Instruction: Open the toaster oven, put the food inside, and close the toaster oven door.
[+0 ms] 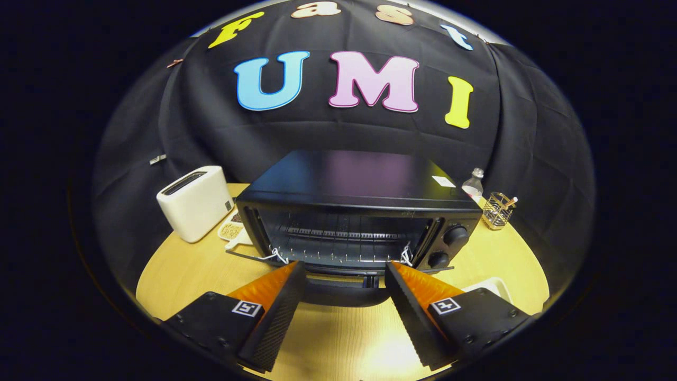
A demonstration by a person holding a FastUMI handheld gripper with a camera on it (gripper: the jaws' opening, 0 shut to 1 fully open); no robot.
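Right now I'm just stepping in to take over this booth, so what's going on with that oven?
A person's handheld gripper faces the black toaster oven on the wooden table. The oven door is already dropped open, its handle lying between the spread fingers, which grip nothing. The wire rack inside looks bare, so no food is in yet. A white toaster stands beside the oven, with a dish of food between them.

You have one toaster oven [349, 211] with two knobs [455, 235], one white toaster [194, 202], one small bottle [473, 184], one wire holder [497, 210] and one gripper [345, 279], fingers apart.
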